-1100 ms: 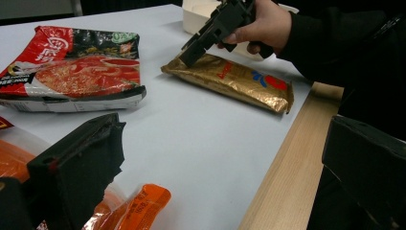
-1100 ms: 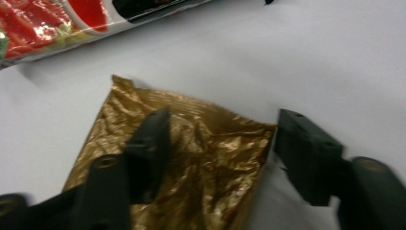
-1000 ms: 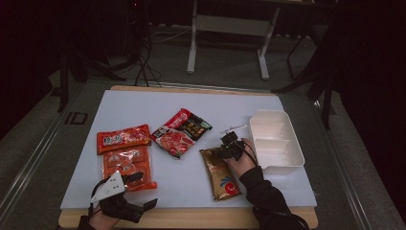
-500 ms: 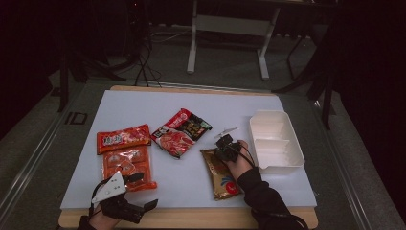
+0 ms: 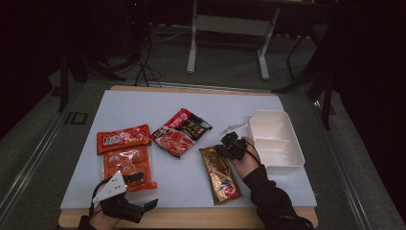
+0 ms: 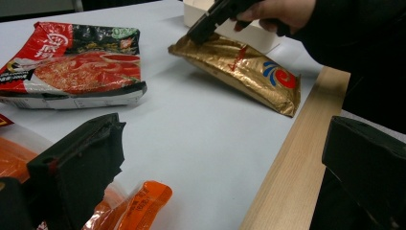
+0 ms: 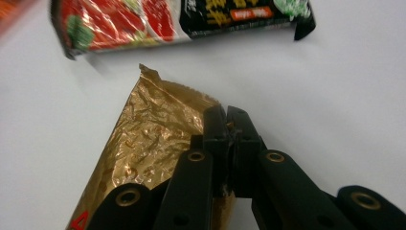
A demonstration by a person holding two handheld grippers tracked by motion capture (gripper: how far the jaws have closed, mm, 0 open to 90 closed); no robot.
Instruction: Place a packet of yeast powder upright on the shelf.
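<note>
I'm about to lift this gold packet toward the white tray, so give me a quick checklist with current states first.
1. Right gripper shut on the gold packet, pinching its top corner: ok.
2. Packet's gripped end raised off the table, far end resting on it, seen in the left gripper view: ok.
3. Grip depth: only a thin foil edge is caught, may slip: cannot tell.
4. White tray beside the packet, compartments bare: ok.
5. Left gripper open at the table's near edge, away from the path: ok.
6. Red-and-black packet lies apart from the gold one: ok.
</note>
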